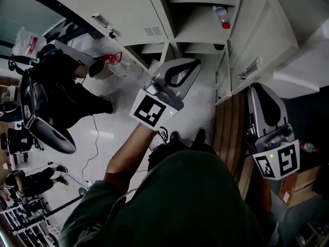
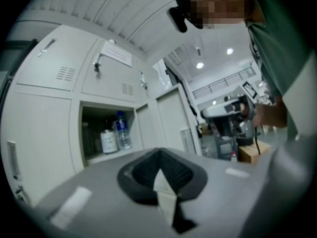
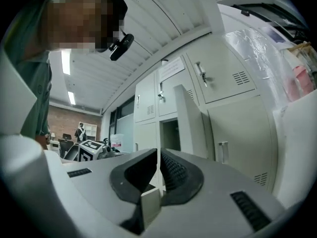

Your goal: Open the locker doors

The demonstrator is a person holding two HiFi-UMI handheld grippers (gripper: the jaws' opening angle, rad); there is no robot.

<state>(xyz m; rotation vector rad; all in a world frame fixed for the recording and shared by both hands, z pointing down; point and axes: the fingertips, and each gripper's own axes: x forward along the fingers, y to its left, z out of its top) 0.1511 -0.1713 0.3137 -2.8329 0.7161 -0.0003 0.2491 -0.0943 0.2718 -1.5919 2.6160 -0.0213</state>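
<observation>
1. With the head view looking down on the lockers (image 1: 177,40), I see the left door (image 1: 121,12) and right door (image 1: 257,40) both swung wide
2. Between them the compartments stand open, and a bottle (image 1: 221,15) lies near the right edge of a shelf (image 1: 198,27)
3. My left gripper (image 1: 191,66) points at the lockers' lower middle, clear of both doors, jaws pressed together on nothing
4. My right gripper (image 1: 259,92) sits just below the right door's bottom edge, jaws likewise closed and empty
</observation>
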